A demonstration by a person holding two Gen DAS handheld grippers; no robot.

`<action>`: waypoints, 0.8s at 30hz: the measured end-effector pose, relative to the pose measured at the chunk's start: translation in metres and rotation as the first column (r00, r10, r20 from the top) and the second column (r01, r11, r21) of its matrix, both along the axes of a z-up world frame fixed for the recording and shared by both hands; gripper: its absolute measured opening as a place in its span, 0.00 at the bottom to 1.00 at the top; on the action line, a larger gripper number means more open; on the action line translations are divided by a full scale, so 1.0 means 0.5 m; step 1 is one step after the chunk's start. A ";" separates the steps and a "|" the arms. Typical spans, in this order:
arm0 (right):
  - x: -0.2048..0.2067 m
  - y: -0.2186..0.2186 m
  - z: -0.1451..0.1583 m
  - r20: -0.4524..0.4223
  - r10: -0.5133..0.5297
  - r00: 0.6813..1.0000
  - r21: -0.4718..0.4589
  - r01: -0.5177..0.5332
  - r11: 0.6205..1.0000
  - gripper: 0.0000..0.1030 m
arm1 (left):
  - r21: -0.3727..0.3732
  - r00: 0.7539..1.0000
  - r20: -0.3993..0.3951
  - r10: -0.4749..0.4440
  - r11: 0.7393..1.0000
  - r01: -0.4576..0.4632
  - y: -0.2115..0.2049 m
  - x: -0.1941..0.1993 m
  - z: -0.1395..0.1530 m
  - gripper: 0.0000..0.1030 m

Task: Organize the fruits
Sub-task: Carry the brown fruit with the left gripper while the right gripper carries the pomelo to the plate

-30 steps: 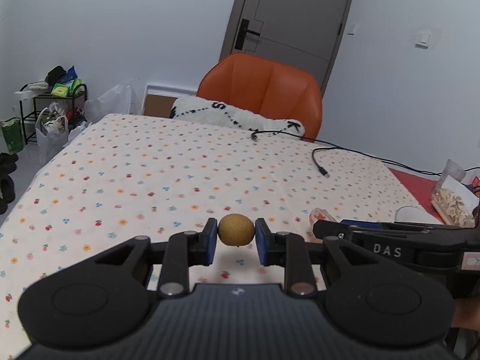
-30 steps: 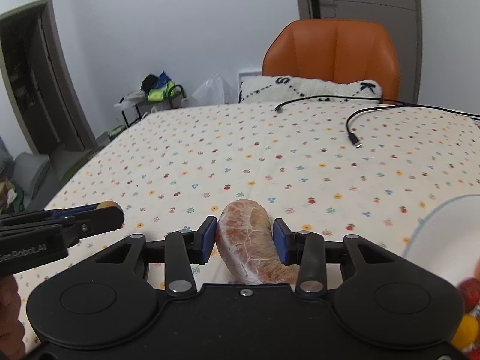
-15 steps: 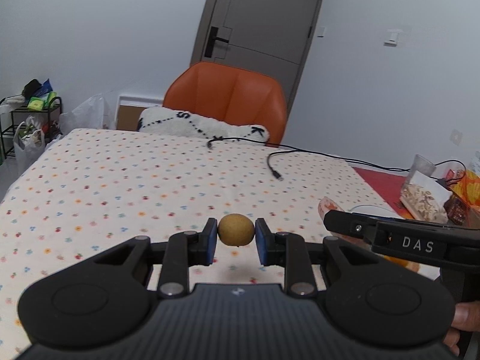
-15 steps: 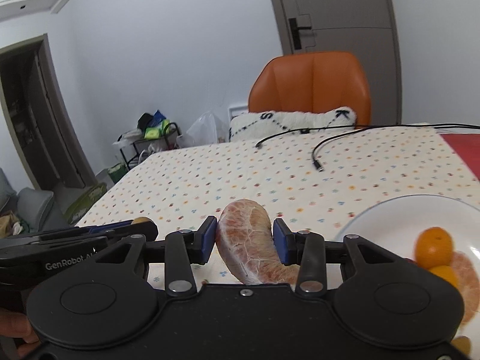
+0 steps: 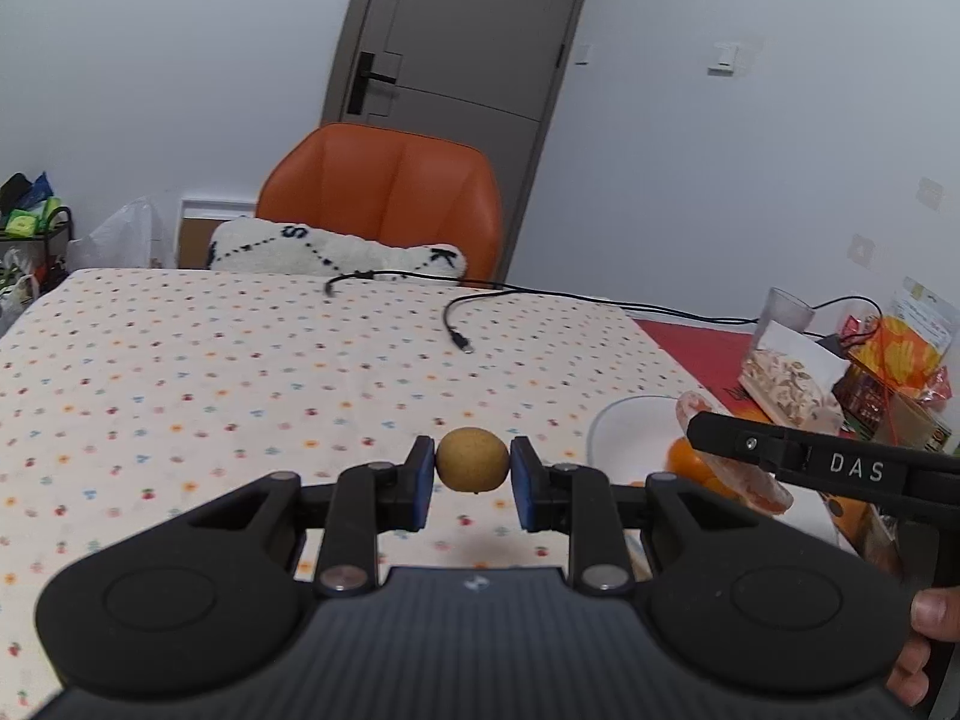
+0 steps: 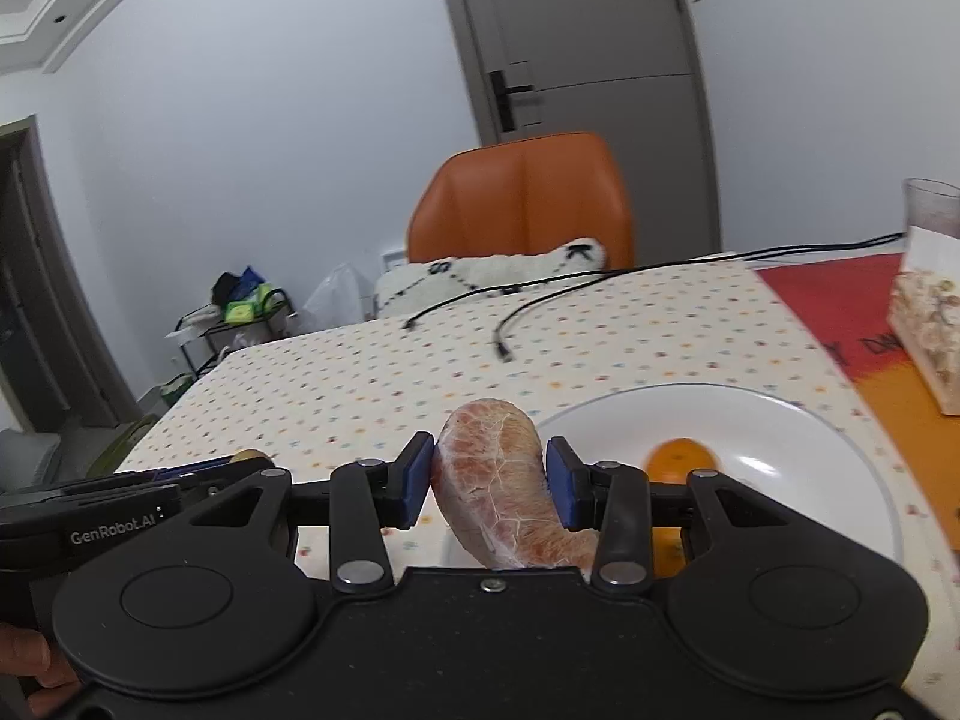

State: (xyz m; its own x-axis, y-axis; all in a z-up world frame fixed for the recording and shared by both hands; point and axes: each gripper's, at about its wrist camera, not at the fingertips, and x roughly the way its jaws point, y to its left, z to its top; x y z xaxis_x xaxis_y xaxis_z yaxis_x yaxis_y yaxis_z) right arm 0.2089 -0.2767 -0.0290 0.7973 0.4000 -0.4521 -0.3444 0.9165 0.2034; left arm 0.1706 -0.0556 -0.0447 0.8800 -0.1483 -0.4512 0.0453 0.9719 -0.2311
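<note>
round fruit (image 5: 471,459) between left jaws

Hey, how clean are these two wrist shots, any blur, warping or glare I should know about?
Left wrist view: mostly sharp, the small brown fruit crisp; fisheye bends the door and darkens the corners. Right wrist view: the pomelo segment is sharp, but the plate, the orange and the tablecloth are smeared by motion; a soft highlight sits on the plate.

Both wrist views look low across the table (image 5: 180,360) toward the chair (image 6: 522,198), probably side by side.
</note>
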 end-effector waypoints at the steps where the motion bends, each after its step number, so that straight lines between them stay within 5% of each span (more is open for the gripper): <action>1: 0.000 -0.008 -0.001 0.002 -0.010 1.000 -0.001 0.010 1.000 0.38 | 0.000 1.000 -0.001 -0.006 1.000 0.006 -0.006 0.001 -0.001 0.25; 24: 0.001 -0.164 -0.025 -0.011 -0.227 0.974 0.002 0.227 0.974 0.38 | 0.008 0.992 -0.023 -0.128 0.992 0.128 -0.121 0.036 -0.018 0.25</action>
State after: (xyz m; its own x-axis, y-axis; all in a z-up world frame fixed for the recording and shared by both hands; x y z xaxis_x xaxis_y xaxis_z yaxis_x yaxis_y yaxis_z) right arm 0.2095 -0.3586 -0.0416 0.8626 0.2102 -0.4601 -0.1251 0.9700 0.2087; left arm 0.1888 -0.1163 -0.0535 0.8435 -0.2548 -0.4729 0.1643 0.9605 -0.2245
